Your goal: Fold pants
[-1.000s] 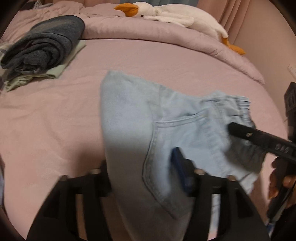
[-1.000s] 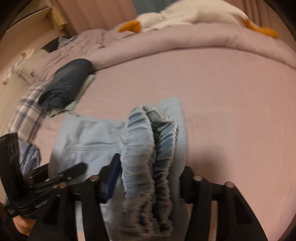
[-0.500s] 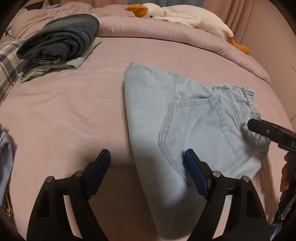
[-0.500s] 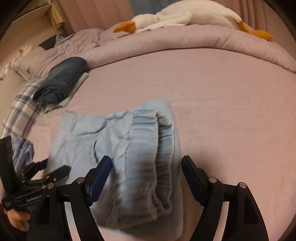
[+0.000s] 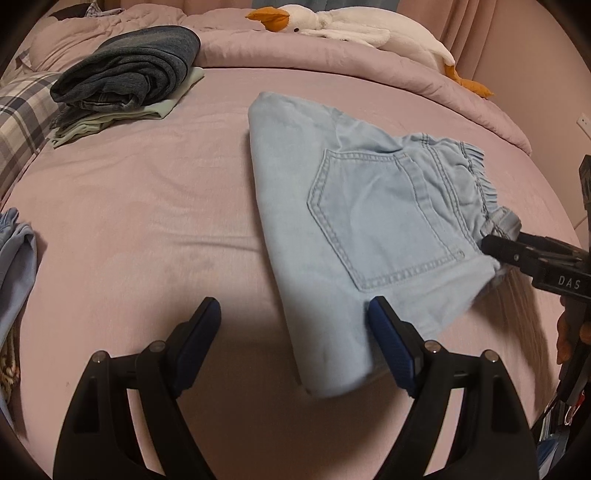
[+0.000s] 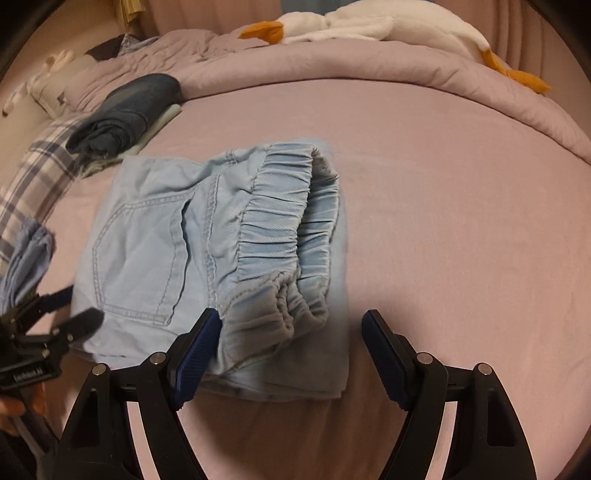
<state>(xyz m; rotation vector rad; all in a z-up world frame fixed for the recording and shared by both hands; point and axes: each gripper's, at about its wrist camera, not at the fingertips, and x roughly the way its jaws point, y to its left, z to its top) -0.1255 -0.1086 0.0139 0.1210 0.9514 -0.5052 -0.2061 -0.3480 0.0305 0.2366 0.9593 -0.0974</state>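
Light blue denim pants (image 5: 354,229) lie folded on the pink bed, back pocket up, elastic waistband to the right. In the right wrist view the pants (image 6: 207,254) lie just beyond the fingers, waistband nearest. My left gripper (image 5: 295,332) is open and empty, its right finger beside the pants' near corner. My right gripper (image 6: 290,339) is open and empty at the waistband end; it also shows in the left wrist view (image 5: 517,254) at the pants' right edge. The left gripper shows in the right wrist view (image 6: 62,314) at the pants' left corner.
A stack of folded dark jeans on pale green clothes (image 5: 125,81) lies at the back left. A white plush goose (image 5: 354,29) lies on the rolled duvet at the back. More blue cloth (image 5: 14,258) and a plaid fabric (image 5: 22,118) lie at the left.
Both grippers opened and let go of the pants, then drew back a little. The pants now lie flat on the bed.
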